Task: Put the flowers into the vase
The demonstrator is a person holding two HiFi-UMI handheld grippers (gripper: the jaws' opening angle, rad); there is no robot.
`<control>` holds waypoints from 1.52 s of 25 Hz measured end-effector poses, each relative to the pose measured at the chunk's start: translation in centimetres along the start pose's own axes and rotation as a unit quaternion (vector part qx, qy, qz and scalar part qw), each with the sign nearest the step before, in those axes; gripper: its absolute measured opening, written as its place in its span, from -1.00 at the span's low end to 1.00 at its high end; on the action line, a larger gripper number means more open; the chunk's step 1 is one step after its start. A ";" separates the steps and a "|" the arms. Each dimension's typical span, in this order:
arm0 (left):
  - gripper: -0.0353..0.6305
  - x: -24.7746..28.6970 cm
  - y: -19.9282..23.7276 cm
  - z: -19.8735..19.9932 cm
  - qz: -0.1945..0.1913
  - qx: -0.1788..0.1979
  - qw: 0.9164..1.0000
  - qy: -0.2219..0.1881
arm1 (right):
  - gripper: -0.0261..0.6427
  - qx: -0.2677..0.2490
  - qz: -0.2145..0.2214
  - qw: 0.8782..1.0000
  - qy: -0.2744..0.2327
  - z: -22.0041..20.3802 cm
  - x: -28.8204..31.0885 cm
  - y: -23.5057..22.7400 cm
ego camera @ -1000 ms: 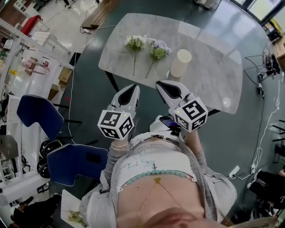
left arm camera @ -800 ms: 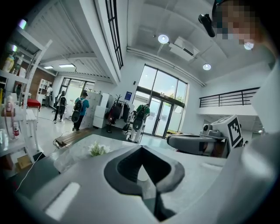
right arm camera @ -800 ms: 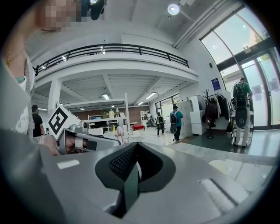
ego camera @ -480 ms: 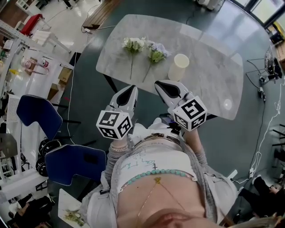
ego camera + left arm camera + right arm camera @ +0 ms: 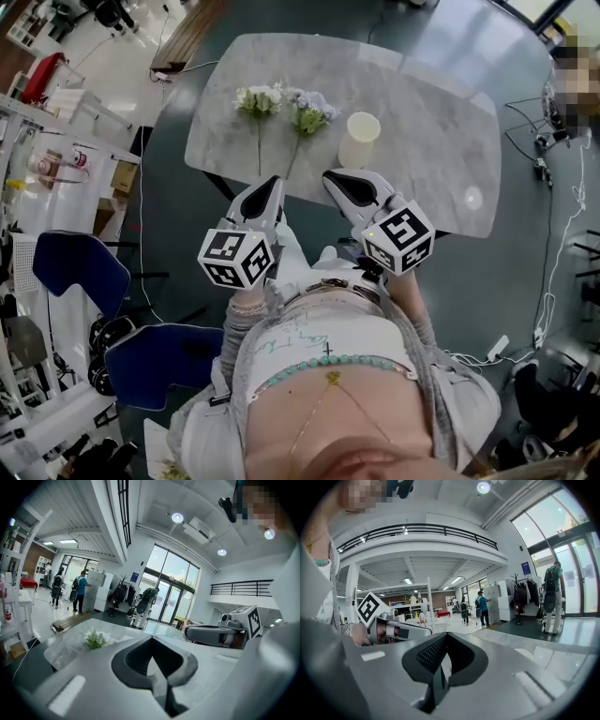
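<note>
Two cut flowers lie side by side on the marble table (image 5: 441, 141): a white one (image 5: 258, 98) on the left and a pale purple one (image 5: 310, 112) to its right, stems pointing toward me. A cream vase (image 5: 359, 139) stands upright just right of them. My left gripper (image 5: 273, 181) hovers at the table's near edge by the stem ends, shut and empty. My right gripper (image 5: 328, 175) is beside it, below the vase, also shut and empty. In the left gripper view the jaws (image 5: 151, 638) meet, with the white flower (image 5: 96, 639) ahead on the left. The right gripper (image 5: 446, 633) holds nothing.
Two blue chairs (image 5: 80, 262) (image 5: 164, 361) stand on the floor to the left. Shelving (image 5: 37, 169) lines the left side. Cables (image 5: 553, 281) trail on the floor at right. People stand far off in the hall (image 5: 80, 590).
Both grippers have moved forward to the table's near edge, side by side. The flowers and the vase lie where they were. Both stay shut.
</note>
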State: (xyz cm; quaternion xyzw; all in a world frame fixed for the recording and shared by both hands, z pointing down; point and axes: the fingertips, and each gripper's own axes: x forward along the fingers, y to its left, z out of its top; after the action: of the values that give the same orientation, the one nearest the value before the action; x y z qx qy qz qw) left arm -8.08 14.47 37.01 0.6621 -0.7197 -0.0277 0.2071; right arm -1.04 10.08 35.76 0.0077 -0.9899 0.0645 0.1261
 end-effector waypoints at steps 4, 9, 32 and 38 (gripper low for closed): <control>-0.89 1.8 0.8 0.6 -0.029 0.008 0.999 0.012 | -0.84 0.005 -0.029 1.000 0.001 0.2 0.6 -1.2; -0.89 5.0 2.5 1.9 -0.071 0.017 0.997 0.026 | -0.84 0.013 -0.066 0.998 -0.006 1.2 2.5 -3.3; -0.89 16.2 15.0 5.2 -0.160 0.056 0.980 0.103 | -0.84 0.054 -0.200 0.978 -0.020 3.7 11.7 -10.8; -0.89 17.9 17.7 4.3 -0.162 0.054 0.977 0.127 | -0.84 0.074 -0.254 0.964 -0.022 2.8 10.3 -12.1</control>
State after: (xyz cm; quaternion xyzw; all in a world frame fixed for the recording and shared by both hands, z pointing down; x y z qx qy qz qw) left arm -26.84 -1.67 43.29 0.7782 -0.5711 0.0625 0.2535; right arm -11.32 -2.25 37.12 0.2694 -0.9505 0.1030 0.1159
